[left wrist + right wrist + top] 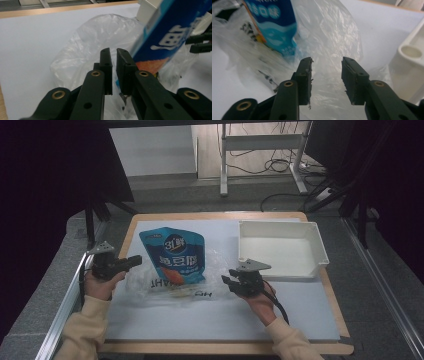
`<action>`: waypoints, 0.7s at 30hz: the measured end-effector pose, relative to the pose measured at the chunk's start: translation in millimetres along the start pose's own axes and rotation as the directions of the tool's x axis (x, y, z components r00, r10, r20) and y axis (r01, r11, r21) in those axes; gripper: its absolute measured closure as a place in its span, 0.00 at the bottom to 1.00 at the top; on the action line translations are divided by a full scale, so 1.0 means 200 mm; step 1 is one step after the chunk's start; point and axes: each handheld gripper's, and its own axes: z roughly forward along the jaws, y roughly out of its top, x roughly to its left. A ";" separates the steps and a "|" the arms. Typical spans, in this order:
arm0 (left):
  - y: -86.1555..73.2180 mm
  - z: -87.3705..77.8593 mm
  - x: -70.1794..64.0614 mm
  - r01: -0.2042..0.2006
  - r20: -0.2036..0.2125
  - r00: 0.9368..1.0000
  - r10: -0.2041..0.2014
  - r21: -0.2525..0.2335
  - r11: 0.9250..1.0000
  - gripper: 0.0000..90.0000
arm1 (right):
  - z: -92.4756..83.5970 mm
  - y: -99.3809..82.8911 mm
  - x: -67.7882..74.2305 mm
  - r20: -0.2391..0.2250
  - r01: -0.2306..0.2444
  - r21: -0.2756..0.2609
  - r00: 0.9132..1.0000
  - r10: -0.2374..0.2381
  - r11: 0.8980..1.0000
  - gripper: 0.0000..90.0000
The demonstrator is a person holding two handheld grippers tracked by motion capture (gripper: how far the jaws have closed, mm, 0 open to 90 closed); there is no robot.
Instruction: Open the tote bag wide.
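A: Fingers [109, 65] of the left gripper [113, 53] are nearly together, just a thin slit between the pads, and nothing is caught in that slit that I can see.

B: And the right gripper [327, 63]? Its fingers [352, 75] stand apart, with clear plastic film behind the gap but neither pad pressing on it.

A: Agreed. From the high view the left gripper [131, 261] sits at the left edge of the clear plastic bag [150, 287], pointing toward it, and the right gripper [231, 282] is at the bag's right edge.

B: The blue snack pouch [174, 254] lies partly in the bag, its top toward the far side of the table [200, 317], between the two grippers.

A: In the left gripper view the pouch [170, 30] looks tilted and blurred, just to the right of the fingertips, over the crumpled bag [95, 37].

B: The white tray [320, 247] rests on the table's far right, just beyond the right gripper, apart from the pouch.
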 end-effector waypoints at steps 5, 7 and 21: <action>-0.02 -0.03 -0.05 -0.020 0.012 1.000 0.020 -0.011 1.000 0.93 | -0.03 0.04 0.01 -0.021 0.013 -0.036 1.000 -0.013 0.999 0.59; -0.03 -0.03 -0.08 -0.031 0.016 0.999 0.031 -0.011 0.999 0.92 | -0.05 0.06 0.02 -0.033 0.013 -0.049 0.999 -0.015 0.999 0.56; -0.13 -0.05 -0.22 -0.064 0.025 0.998 0.064 -0.008 0.998 0.65 | -0.14 0.16 0.03 -0.091 0.041 -0.120 0.994 -0.053 0.992 0.49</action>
